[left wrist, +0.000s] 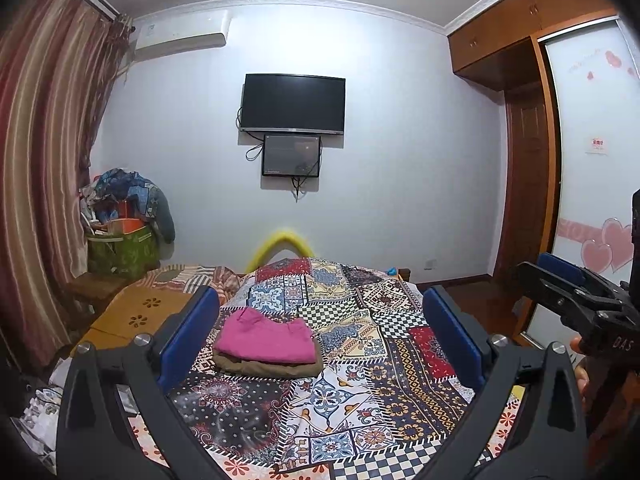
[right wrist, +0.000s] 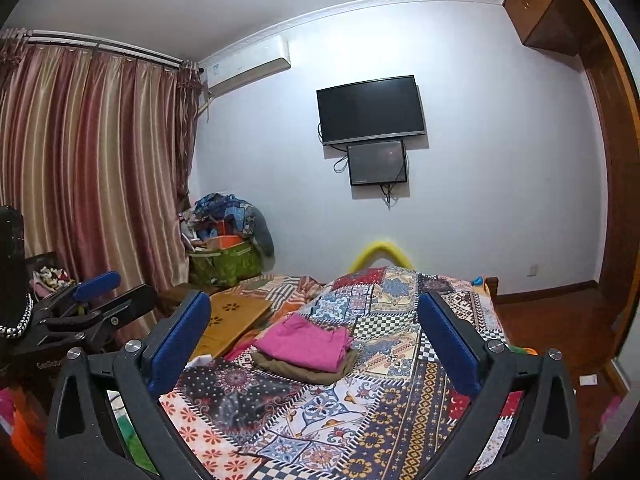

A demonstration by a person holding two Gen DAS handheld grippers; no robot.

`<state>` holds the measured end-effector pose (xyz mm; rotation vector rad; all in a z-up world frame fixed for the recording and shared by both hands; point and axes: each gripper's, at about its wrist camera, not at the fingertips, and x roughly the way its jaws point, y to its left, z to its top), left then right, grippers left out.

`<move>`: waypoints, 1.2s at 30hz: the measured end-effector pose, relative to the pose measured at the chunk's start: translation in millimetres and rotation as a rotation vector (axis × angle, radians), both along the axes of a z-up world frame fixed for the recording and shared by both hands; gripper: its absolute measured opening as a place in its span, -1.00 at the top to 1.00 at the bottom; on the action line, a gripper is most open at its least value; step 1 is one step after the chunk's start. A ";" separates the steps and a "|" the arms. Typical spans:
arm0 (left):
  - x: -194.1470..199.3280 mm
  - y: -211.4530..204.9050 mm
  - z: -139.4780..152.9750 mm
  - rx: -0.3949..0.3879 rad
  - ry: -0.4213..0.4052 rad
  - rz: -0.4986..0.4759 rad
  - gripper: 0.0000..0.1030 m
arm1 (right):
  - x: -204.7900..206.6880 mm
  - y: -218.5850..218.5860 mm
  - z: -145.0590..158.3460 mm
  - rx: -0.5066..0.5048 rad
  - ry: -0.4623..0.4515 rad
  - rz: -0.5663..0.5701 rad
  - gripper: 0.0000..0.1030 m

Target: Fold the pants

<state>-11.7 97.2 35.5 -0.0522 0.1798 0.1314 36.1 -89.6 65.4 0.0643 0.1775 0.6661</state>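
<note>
A: Where are the pants?
B: Pink pants [left wrist: 266, 336] lie folded on the brown pair [left wrist: 268, 366], mid bed [left wrist: 400, 360].
A: Grippers?
B: Left hand-held gripper [left wrist: 320, 332] and right hand-held gripper [right wrist: 314, 346] both wide, empty, clear of the stack; fold looks done.

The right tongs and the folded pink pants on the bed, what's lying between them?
Nothing but bare patterned bedspread. In the right wrist view the right tongs stand open and empty, short of the pink pants stacked on the olive pair.

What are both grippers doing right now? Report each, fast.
Left gripper: open, holding nothing.
Right gripper: open, holding nothing; the folded pink pants lie free on the bed.
</note>
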 end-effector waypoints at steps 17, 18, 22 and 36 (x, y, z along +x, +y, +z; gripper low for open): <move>1.5 -2.5 -2.0 -0.010 0.007 -0.010 -1.00 | -0.8 -5.0 0.9 -0.011 0.006 -0.005 -1.00; 1.8 -2.5 -2.2 -0.010 0.008 -0.010 -1.00 | -0.7 -5.1 0.6 -0.009 0.008 -0.005 -1.00; 4.2 -2.4 -1.8 -0.013 0.012 -0.009 -1.00 | 0.3 -7.7 0.9 -0.011 0.007 -0.008 -1.00; 7.9 -7.3 -2.9 -0.017 0.013 -0.018 -1.00 | 2.3 -11.9 0.3 -0.007 0.013 -0.013 -1.00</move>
